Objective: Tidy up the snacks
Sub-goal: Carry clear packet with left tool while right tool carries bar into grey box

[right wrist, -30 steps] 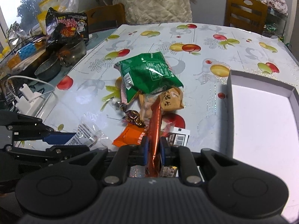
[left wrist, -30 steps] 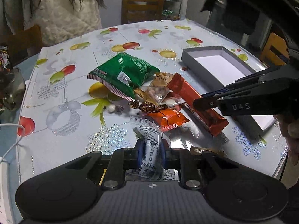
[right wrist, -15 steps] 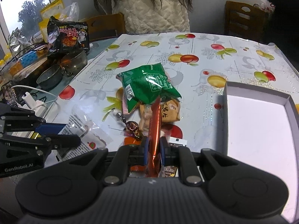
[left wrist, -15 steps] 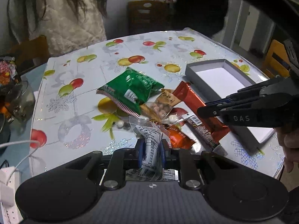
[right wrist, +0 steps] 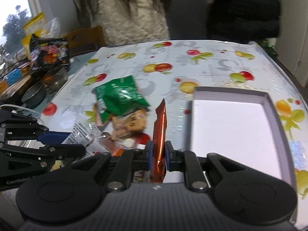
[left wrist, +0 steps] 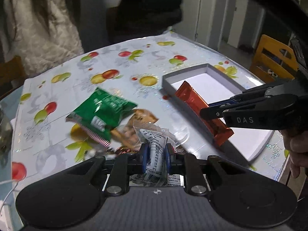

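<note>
My left gripper (left wrist: 156, 154) is shut on a clear white-printed snack packet (left wrist: 154, 142) and holds it above the table. My right gripper (right wrist: 158, 154) is shut on a long orange-red snack bar (right wrist: 159, 127); in the left wrist view the bar (left wrist: 202, 107) hangs in the air over the near edge of the grey box (left wrist: 169, 80). The box with a white floor (right wrist: 231, 127) lies to the right. A green snack bag (right wrist: 119, 98) and a tan snack packet (right wrist: 132, 123) lie in a pile on the table.
The fruit-patterned tablecloth (right wrist: 192, 61) covers the table. Bowls (right wrist: 34, 94) and a dark noodle packet (right wrist: 52, 53) stand at the left. Two people (right wrist: 130, 11) stand at the far edge. A yellow chair (left wrist: 273, 59) stands to the right.
Both grippers have risen with their packets. The orange-red bar has moved right and now hangs over the box's edge. A dark-clothed person has come to the far side.
</note>
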Action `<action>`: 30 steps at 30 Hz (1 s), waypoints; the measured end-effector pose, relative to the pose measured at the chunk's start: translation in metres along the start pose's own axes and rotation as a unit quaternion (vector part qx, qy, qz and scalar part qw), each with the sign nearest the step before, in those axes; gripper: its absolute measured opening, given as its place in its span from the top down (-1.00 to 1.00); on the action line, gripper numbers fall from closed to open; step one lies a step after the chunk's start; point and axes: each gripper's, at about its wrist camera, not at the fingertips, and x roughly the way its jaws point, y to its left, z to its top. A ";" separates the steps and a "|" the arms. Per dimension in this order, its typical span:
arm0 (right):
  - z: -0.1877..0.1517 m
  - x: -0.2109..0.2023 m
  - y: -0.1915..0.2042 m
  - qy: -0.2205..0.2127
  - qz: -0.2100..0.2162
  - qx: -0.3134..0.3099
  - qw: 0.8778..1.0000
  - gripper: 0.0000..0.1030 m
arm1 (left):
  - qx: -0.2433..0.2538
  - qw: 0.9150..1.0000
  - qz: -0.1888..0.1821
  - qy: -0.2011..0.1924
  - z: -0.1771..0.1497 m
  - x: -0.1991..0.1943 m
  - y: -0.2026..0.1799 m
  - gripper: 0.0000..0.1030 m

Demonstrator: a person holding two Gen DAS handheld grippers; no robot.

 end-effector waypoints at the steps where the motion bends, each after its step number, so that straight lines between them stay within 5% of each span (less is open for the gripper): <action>1: 0.000 -0.002 -0.006 -0.001 -0.005 0.005 1.000 0.78 | 0.003 1.000 -0.003 -0.001 0.003 0.002 -0.004 0.62; 30: -0.010 -0.006 -0.119 0.012 -0.044 0.039 0.998 0.77 | 0.035 0.998 -0.045 -0.002 0.055 0.068 -0.094 0.61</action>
